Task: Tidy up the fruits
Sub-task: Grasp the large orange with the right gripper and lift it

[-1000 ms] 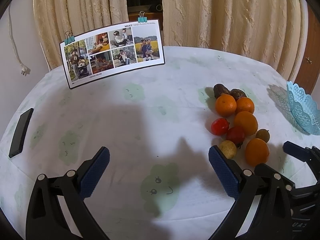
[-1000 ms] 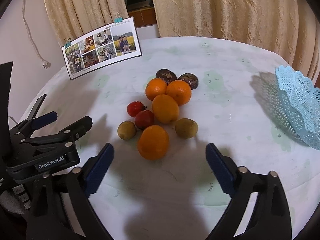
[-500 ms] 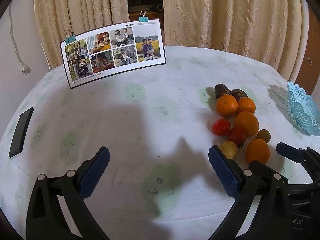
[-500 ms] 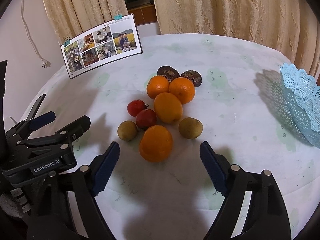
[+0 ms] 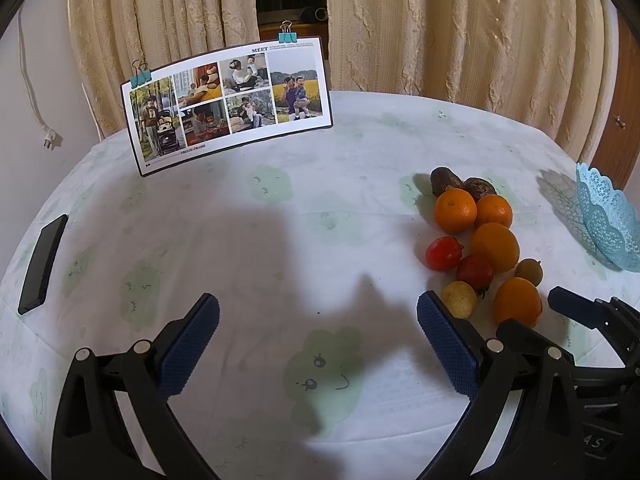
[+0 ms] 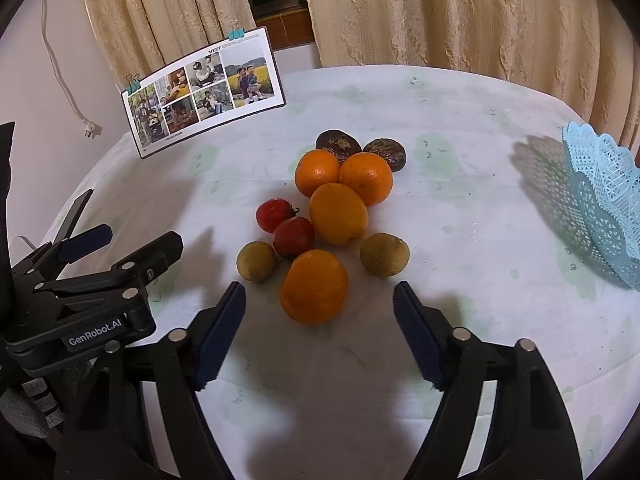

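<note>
A cluster of fruit lies on the white tablecloth: several oranges, two red tomatoes (image 6: 293, 237), two yellow-green fruits and two dark brown fruits (image 6: 338, 144). The nearest orange (image 6: 314, 286) lies just ahead of my right gripper (image 6: 319, 300), which is open and empty, its fingers flanking the orange without touching it. My left gripper (image 5: 318, 316) is open and empty over bare cloth, left of the cluster (image 5: 494, 244). A light blue lace basket (image 6: 604, 200) stands empty at the right; it also shows in the left wrist view (image 5: 608, 216).
A photo board (image 5: 228, 104) held by clips stands at the table's back left. A black phone-like slab (image 5: 42, 264) lies near the left edge. Curtains hang behind the round table.
My right gripper has moved forward toward the nearest orange, which now lies between its fingertips. The left gripper has barely moved.
</note>
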Demonstrator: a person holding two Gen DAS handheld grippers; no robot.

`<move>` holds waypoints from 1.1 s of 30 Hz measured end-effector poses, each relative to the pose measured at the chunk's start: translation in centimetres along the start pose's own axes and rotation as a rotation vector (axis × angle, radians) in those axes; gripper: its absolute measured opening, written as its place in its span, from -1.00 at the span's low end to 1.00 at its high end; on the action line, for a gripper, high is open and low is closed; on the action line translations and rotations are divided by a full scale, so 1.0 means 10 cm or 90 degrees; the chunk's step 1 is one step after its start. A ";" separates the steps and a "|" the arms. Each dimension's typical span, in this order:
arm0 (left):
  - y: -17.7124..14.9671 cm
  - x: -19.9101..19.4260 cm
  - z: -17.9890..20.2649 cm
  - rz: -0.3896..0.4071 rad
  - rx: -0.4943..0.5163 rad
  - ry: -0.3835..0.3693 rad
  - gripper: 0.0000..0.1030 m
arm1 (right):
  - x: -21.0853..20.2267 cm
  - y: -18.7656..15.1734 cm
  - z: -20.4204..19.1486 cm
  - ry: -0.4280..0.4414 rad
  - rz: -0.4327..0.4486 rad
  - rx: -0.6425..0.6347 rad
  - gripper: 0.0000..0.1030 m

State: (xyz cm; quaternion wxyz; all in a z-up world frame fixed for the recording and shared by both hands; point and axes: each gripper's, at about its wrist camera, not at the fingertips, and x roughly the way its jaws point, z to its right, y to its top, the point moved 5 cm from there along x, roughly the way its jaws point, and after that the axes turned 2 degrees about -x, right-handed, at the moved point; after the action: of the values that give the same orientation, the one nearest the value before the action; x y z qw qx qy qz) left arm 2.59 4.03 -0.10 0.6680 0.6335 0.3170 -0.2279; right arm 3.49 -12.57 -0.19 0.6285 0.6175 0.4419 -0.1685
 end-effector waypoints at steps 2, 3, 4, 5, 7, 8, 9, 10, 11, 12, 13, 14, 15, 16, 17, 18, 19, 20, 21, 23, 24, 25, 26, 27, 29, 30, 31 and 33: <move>0.00 0.00 0.00 0.001 0.000 0.002 0.90 | 0.03 0.00 -0.01 0.002 -0.005 0.000 0.31; 0.00 0.00 0.00 0.002 0.000 0.002 0.90 | 0.04 0.00 -0.02 0.002 -0.007 -0.001 0.20; 0.00 0.01 -0.01 0.001 -0.001 0.002 0.90 | 0.07 -0.01 -0.03 0.003 -0.013 -0.002 0.14; 0.00 0.01 -0.01 0.002 0.000 0.003 0.90 | 0.09 -0.01 -0.03 0.006 -0.017 -0.002 0.00; 0.00 0.01 -0.01 0.002 0.001 0.005 0.90 | 0.11 -0.03 -0.02 0.008 -0.022 0.000 -0.20; 0.00 0.01 -0.01 0.002 0.001 0.006 0.90 | 0.09 -0.02 -0.02 0.010 -0.020 0.003 -0.28; 0.00 0.01 -0.02 0.001 0.001 0.007 0.90 | 0.08 -0.02 -0.01 0.015 -0.019 0.008 -0.28; 0.00 0.02 -0.02 0.000 0.001 0.008 0.90 | 0.05 -0.02 0.01 0.018 -0.015 0.014 -0.28; 0.00 0.02 -0.02 -0.001 0.001 0.009 0.90 | 0.02 -0.02 0.03 0.018 -0.008 0.019 -0.28; 0.00 0.02 -0.02 -0.002 0.001 0.008 0.90 | -0.01 -0.02 0.04 0.019 -0.005 0.022 -0.28; 0.00 0.02 -0.01 -0.005 0.001 0.004 0.90 | -0.04 -0.01 0.06 0.022 0.001 0.027 -0.28; 0.00 0.02 0.00 -0.007 0.002 0.001 0.90 | -0.08 -0.01 0.07 0.024 0.006 0.031 -0.28; -0.01 0.01 0.01 -0.010 0.003 -0.003 0.90 | -0.10 -0.01 0.09 0.025 0.010 0.033 -0.28; -0.01 0.01 0.03 -0.012 0.004 -0.005 0.90 | -0.15 -0.01 0.10 0.024 0.018 0.035 -0.28; -0.01 0.01 0.05 -0.013 0.006 -0.008 0.90 | -0.19 -0.01 0.12 0.023 0.025 0.036 -0.28; -0.01 0.01 0.07 -0.014 0.009 -0.012 0.90 | -0.22 0.00 0.14 0.020 0.032 0.038 -0.28; -0.01 0.00 0.10 -0.015 0.011 -0.018 0.90 | -0.28 0.02 0.17 0.013 0.043 0.041 -0.28; -0.01 0.00 0.13 -0.017 0.014 -0.023 0.90 | -0.32 0.04 0.21 0.009 0.052 0.044 -0.28; -0.01 0.00 0.17 -0.018 0.016 -0.028 0.90 | -0.36 0.05 0.25 0.006 0.060 0.049 -0.28; -0.01 0.00 0.26 -0.025 0.023 -0.045 0.90 | -0.46 0.09 0.37 -0.001 0.078 0.065 -0.28; -0.02 0.01 0.32 -0.029 0.029 -0.056 0.90 | -0.51 0.11 0.45 -0.009 0.088 0.075 -0.28; -0.02 0.02 0.36 -0.032 0.032 -0.062 0.90 | -0.55 0.12 0.52 -0.015 0.094 0.083 -0.28; -0.02 0.02 0.40 -0.035 0.036 -0.070 0.90 | -0.58 0.12 0.58 -0.020 0.099 0.091 -0.28; -0.03 0.03 0.44 -0.038 0.039 -0.079 0.87 | -0.61 0.13 0.65 -0.025 0.103 0.100 -0.28; -0.04 0.06 0.53 -0.049 0.045 -0.101 0.74 | -0.66 0.13 0.79 -0.034 0.112 0.119 -0.28; -0.05 0.08 0.56 -0.056 0.046 -0.111 0.69 | -0.69 0.12 0.85 -0.039 0.116 0.127 -0.28; -0.06 0.11 0.60 -0.063 0.048 -0.121 0.60 | -0.71 0.12 0.91 -0.044 0.120 0.135 -0.28; -0.08 0.17 0.65 -0.076 0.054 -0.127 0.46 | -0.75 0.11 1.01 -0.051 0.127 0.146 -0.28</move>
State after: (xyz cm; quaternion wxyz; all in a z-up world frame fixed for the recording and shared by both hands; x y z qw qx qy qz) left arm 4.04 -2.27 -1.89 0.6543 0.6154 0.2762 -0.3419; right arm 3.72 -24.24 4.72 0.5849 0.7186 0.3310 -0.1790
